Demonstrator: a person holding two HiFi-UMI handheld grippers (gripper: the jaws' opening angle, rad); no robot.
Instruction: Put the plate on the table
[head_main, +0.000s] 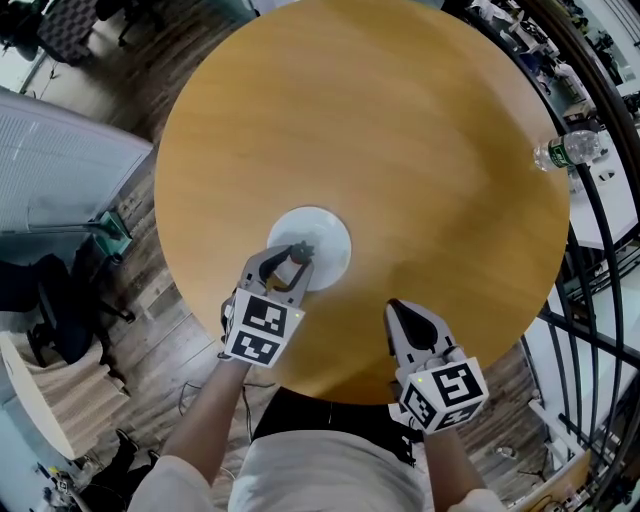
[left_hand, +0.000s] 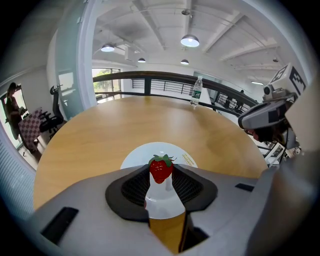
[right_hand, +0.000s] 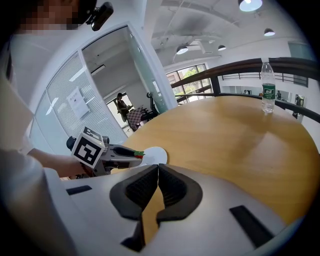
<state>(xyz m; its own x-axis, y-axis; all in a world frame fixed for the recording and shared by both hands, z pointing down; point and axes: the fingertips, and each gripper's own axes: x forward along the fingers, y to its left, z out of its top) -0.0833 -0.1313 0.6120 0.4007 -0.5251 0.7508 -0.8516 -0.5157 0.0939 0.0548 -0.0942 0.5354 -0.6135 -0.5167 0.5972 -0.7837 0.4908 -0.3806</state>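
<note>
Round wooden desk (head_main: 400, 150) — white plate (head_main: 325, 228) lying at its near left side, seemingly flat. Stiff, light, breakable — best taken by the rim. Left gripper (head_main: 297, 256) clamped on strawberry (left_hand: 161, 170); right gripper (head_main: 395, 308) closed, empty.

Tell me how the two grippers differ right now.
The left gripper grips a strawberry; the right gripper is closed on nothing. The left gripper is above the white plate; the right gripper is above bare table. Both carry a marker cube.
</note>
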